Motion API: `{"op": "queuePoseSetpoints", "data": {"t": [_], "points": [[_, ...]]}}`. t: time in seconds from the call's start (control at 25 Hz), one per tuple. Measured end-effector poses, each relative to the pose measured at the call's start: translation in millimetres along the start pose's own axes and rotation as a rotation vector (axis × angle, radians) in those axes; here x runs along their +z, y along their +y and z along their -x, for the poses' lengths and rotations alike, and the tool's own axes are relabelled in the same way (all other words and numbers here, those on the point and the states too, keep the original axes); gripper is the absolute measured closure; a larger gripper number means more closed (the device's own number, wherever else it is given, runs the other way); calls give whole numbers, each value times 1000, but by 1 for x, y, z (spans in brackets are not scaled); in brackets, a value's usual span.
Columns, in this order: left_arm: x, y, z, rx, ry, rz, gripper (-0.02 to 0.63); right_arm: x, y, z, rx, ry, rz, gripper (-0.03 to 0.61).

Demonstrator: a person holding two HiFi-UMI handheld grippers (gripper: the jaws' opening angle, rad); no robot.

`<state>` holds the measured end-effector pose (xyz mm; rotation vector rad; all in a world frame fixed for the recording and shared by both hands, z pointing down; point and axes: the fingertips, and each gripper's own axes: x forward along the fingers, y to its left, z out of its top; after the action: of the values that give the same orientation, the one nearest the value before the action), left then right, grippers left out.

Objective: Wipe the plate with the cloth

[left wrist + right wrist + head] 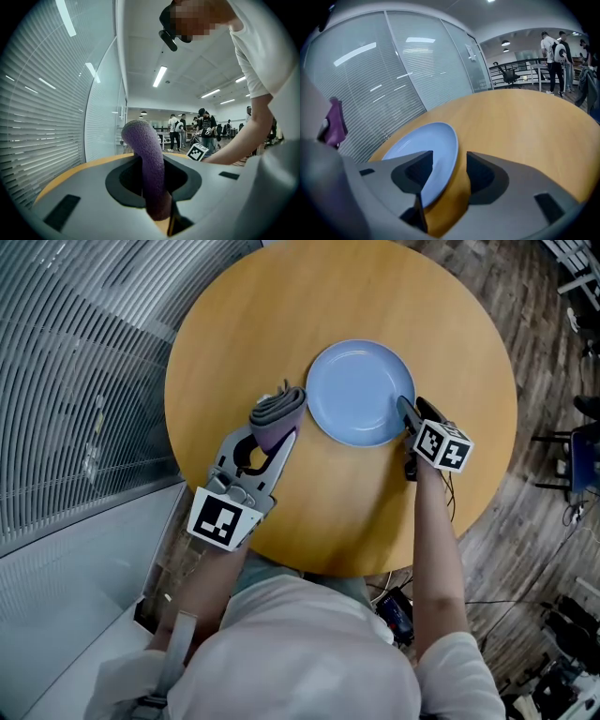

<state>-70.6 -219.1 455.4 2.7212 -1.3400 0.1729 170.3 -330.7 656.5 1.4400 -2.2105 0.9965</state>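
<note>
Left gripper (269, 441) is clamped on a folded purple-grey cloth (278, 412), whose loop stands up out of the closed jaws just beside the left rim of the light blue plate (359, 390). Right gripper (409, 418) has its jaws standing wide, with the plate's right rim in the gap between them; in the right gripper view neither pad appears to press on it. The plate lies flat near the middle of the round wooden table (450, 343), with nothing on it. Judging by its nap and the way it bends, the cloth is soft, light and limp, so it should drape and drag unless it is held close to the fold, as it is now. The plate looks stiff, smooth and likely to slide on the bare wood under a wiping push; its rim is the natural place to pin it, and a glazed edge may slip from a shallow bite. How much cloth is bunched inside the left jaws cannot be made out, the plate's underside is hidden, and the left gripper view shows no plate at all.
</note>
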Motion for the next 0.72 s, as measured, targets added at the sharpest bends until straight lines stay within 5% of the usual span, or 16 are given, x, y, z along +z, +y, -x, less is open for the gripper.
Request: {"op": "queuePoseSetpoints", "data": {"t": [0.52, 0.72], "points": [[-6, 2, 1, -3, 17, 6, 537, -15, 4, -14, 56, 182, -54, 370], [-8, 3, 1, -10, 23, 7, 537, -18, -8, -14, 16, 231, -74, 505]]}}
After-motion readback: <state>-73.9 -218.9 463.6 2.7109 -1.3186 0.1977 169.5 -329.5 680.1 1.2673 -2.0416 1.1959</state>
